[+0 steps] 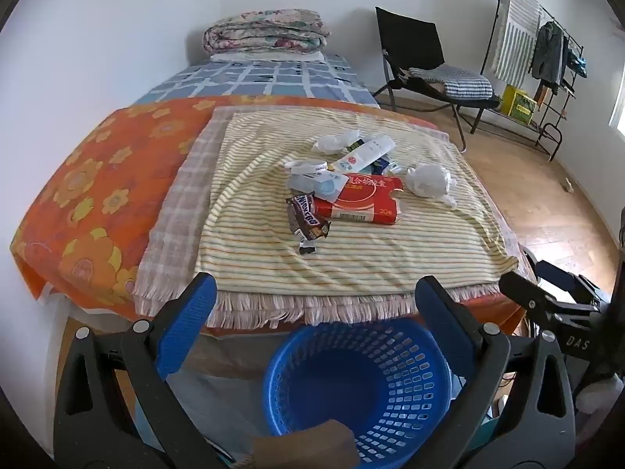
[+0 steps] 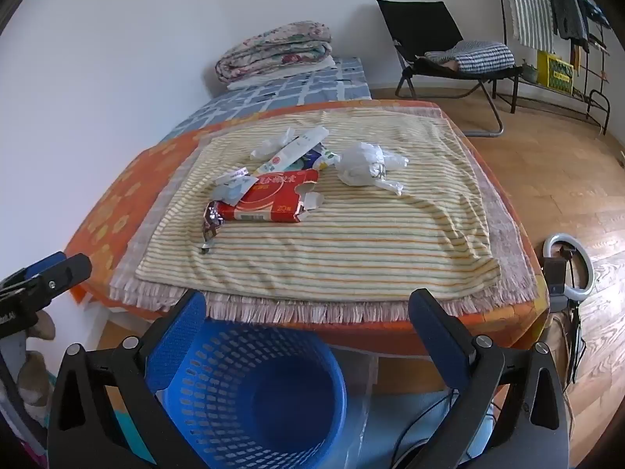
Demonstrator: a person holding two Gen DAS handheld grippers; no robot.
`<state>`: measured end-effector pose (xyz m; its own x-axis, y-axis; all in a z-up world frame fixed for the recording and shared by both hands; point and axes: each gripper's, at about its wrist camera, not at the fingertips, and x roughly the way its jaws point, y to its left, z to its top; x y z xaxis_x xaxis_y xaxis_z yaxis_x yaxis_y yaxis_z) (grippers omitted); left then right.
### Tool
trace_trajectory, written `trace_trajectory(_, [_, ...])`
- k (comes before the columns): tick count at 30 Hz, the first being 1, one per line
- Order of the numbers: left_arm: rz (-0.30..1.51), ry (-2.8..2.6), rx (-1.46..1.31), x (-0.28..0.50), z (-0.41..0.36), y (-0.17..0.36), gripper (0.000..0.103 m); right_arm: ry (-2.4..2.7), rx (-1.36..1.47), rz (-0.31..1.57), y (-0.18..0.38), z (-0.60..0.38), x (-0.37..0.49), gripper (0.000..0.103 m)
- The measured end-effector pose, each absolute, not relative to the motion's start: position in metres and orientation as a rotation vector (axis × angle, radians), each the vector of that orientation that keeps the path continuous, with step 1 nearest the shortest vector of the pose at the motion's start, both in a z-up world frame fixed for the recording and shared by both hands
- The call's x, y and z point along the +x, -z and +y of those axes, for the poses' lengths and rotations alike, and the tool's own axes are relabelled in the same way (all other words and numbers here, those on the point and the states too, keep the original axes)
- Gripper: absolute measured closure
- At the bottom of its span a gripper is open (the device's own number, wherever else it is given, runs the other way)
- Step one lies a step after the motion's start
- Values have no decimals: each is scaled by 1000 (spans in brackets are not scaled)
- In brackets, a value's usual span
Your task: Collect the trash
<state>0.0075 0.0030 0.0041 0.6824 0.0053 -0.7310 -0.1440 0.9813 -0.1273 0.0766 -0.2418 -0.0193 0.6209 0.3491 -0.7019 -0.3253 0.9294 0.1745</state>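
Observation:
A heap of trash lies on the striped yellow towel on the bed: a red carton, a brown candy wrapper, a crumpled white plastic bag, a white tube box and scraps of paper. A blue mesh basket stands on the floor at the bed's near end. My left gripper and my right gripper both hover open above the basket, short of the towel, with nothing between their fingers.
An orange flowered sheet covers the bed, with a folded quilt at the far end. A black folding chair and a clothes rack stand on the wooden floor at the right. A ring light stands beside the bed's corner.

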Motion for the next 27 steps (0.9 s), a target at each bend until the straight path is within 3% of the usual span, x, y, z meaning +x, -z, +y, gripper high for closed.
trace_trajectory(27, [789,-108,-143,9,-10,-2,0,-398,41,791,4,-243,87,0])
